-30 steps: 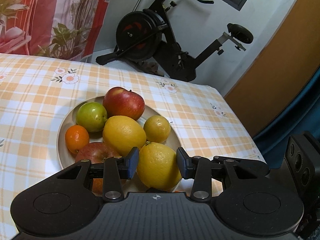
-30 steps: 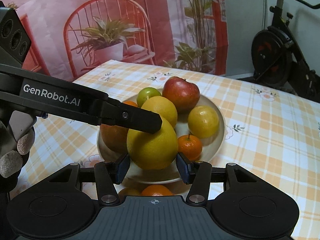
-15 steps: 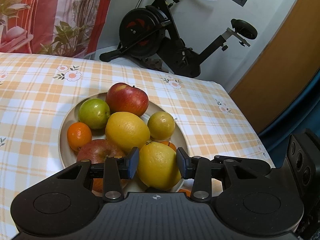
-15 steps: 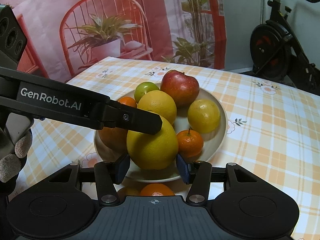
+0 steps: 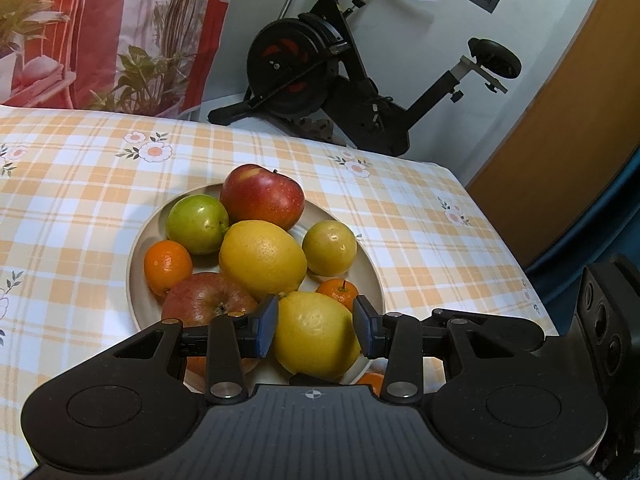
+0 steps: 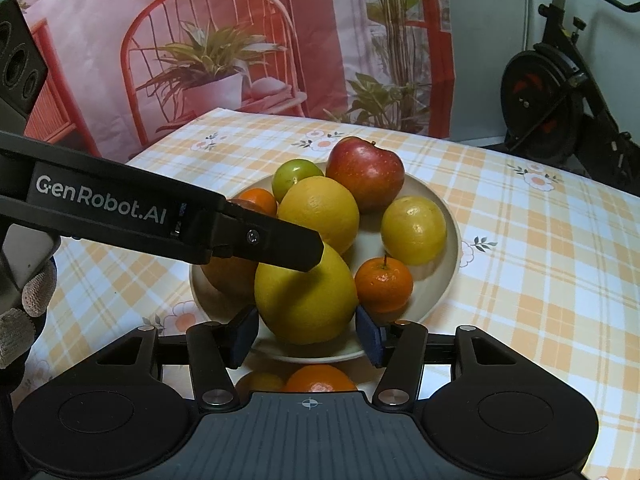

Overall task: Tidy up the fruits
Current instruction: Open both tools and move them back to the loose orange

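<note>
A beige plate (image 5: pixel 366 268) on the checked tablecloth holds several fruits: a red apple (image 5: pixel 262 196), a green fruit (image 5: pixel 197 222), lemons, mandarins and a second apple (image 5: pixel 208 306). My left gripper (image 5: pixel 315 326) is shut on a yellow lemon (image 5: pixel 316 334) over the plate's near edge. In the right wrist view the same lemon (image 6: pixel 306 296) sits between my right gripper's (image 6: pixel 308 330) open pads without touching them; the left gripper's finger (image 6: pixel 276 242) lies across its top. An orange (image 6: pixel 320 378) lies on the table below the right gripper.
An exercise bike (image 5: pixel 340 76) stands beyond the table's far edge. A printed backdrop (image 6: pixel 240 48) with a chair and plants hangs behind the table. The table's right edge (image 5: pixel 500 240) drops off toward a wooden door.
Both cameras have drifted slightly, so the plate sits a little further up in the views. The left gripper keeps its hold on the lemon; the right gripper stays open.
</note>
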Motion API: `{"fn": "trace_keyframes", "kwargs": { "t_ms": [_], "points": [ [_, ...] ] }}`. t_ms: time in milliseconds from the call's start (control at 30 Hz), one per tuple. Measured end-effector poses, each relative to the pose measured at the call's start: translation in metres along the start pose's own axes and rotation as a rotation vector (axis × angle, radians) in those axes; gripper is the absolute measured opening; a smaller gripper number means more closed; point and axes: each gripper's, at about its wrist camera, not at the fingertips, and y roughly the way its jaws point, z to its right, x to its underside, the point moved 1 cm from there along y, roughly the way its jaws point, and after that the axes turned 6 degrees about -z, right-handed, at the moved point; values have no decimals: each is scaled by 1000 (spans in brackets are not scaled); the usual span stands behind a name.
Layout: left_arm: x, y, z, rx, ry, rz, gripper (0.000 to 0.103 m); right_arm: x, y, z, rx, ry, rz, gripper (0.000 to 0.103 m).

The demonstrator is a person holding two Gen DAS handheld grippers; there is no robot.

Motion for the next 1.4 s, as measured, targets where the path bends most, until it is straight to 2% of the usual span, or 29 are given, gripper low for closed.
{"fn": "trace_keyframes", "kwargs": {
  "t_ms": [300,567,800,1067,1400],
  "points": [
    [2,-22,0,-25,-11,67,43,7,-19,1,17,18,61,50],
    [21,-46,7,-99,7,159,43,46,-54,10,85,64,255,51],
    [47,-55,21,-166,53,206,43,85,-66,17,142,112,350,51],
    [71,-59,33,-193,91,228,44,98,-67,7,167,89,394,51],
    [89,-52,25,-193,57,200,44,98,-63,15,143,139,371,54]
  ]
}}
